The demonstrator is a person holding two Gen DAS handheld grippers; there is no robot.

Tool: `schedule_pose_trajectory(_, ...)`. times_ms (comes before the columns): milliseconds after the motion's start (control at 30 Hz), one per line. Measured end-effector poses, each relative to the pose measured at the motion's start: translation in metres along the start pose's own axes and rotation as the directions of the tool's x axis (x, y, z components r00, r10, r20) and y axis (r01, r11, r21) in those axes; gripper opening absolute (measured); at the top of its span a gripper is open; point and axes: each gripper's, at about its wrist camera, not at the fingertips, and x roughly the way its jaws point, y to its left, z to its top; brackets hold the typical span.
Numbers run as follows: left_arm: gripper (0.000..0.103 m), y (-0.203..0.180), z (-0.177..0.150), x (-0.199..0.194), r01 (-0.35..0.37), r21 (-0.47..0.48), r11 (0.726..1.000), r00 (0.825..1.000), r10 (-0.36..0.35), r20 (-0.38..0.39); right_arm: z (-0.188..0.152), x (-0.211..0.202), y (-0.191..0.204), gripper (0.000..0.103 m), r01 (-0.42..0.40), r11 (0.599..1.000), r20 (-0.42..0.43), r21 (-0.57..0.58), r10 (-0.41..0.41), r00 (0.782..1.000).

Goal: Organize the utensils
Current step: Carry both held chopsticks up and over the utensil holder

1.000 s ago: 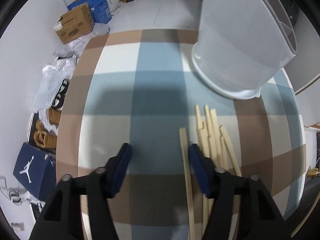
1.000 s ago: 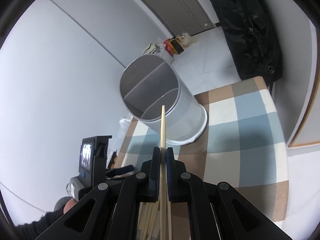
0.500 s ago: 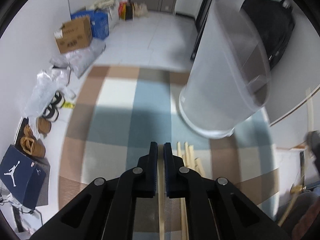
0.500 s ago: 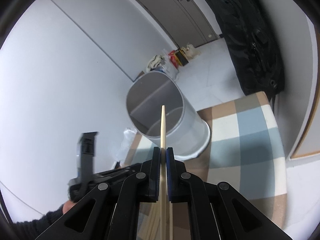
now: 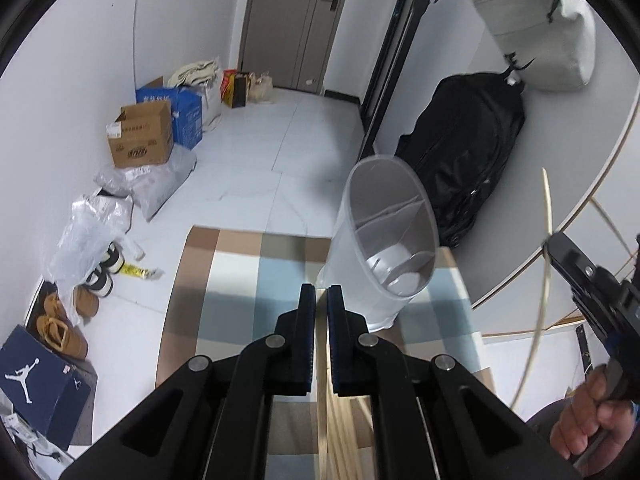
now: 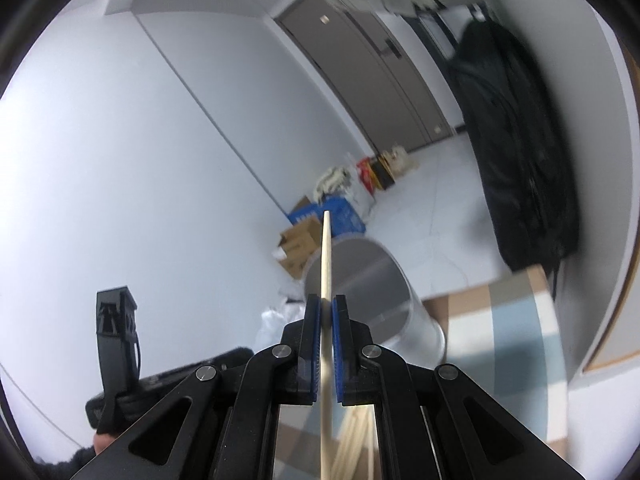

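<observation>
My left gripper [image 5: 321,296] is shut on a wooden chopstick [image 5: 321,344] and is raised above the checked table. The white divided utensil holder [image 5: 384,240] stands just ahead and right of it. My right gripper [image 6: 327,308] is shut on another chopstick [image 6: 325,260] that points up; the holder [image 6: 384,300] lies beyond its tip. In the left wrist view the right gripper [image 5: 560,248] and its chopstick [image 5: 546,240] show at the far right. Loose chopsticks [image 6: 352,436] lie on the table below.
The checked tablecloth [image 5: 224,308] covers the table. Boxes [image 5: 140,140], bags and shoes [image 5: 60,320] lie on the floor to the left. A black bag [image 5: 468,160] hangs by the wall at right. The left gripper's body [image 6: 116,344] shows at left in the right wrist view.
My left gripper closed on a chopstick and lifted away from the table. My right gripper rose and tilted up with its chopstick, so the holder now sits lower and farther off.
</observation>
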Motion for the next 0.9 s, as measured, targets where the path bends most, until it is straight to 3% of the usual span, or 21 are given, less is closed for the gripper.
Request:
schedule_pose_trajectory(200, 0.002, -0.007, 0.032, -0.029, 0.035, -0.018, 0.999, 0.993, -0.033, 0.115, 0.035, 0.006, 0.017, 0.005, -0.011, 0.999, 0.062, -0.053, 0.014, 0.998)
schedule_pose_trajectory(333, 0.002, -0.015, 0.068, -0.043, 0.031, -0.012, 0.999, 0.968, -0.027, 0.249, 0.062, 0.019, 0.025, 0.005, -0.008, 0.996, 0.096, -0.093, 0.017, 0.995)
schedule_pose_trajectory(467, 0.002, -0.018, 0.098, -0.044, 0.040, -0.022, 0.999, 0.943, -0.031, 0.333, 0.092, 0.034, 0.032, 0.005, 0.002, 0.993, 0.138, -0.122, 0.015, 0.990)
schedule_pose_trajectory(567, 0.002, -0.018, 0.120, -0.037, 0.045, -0.029, 0.999, 0.925, -0.031, 0.379, 0.113, 0.052, 0.034, 0.005, 0.013, 0.990, 0.162, -0.139, 0.010, 0.987)
schedule_pose_trajectory(700, 0.002, -0.015, 0.130, -0.028, 0.072, -0.043, 0.997, 0.917, -0.049, 0.396, 0.131, 0.080, 0.028, 0.005, 0.034, 0.989, 0.172, -0.141, -0.010, 0.985)
schedule_pose_trajectory(900, 0.002, -0.012, 0.135, -0.009, 0.061, -0.052, 0.997, 0.901, -0.033, 0.433, 0.128, 0.122, 0.024, 0.005, 0.073, 0.986, 0.189, -0.147, -0.045, 0.981)
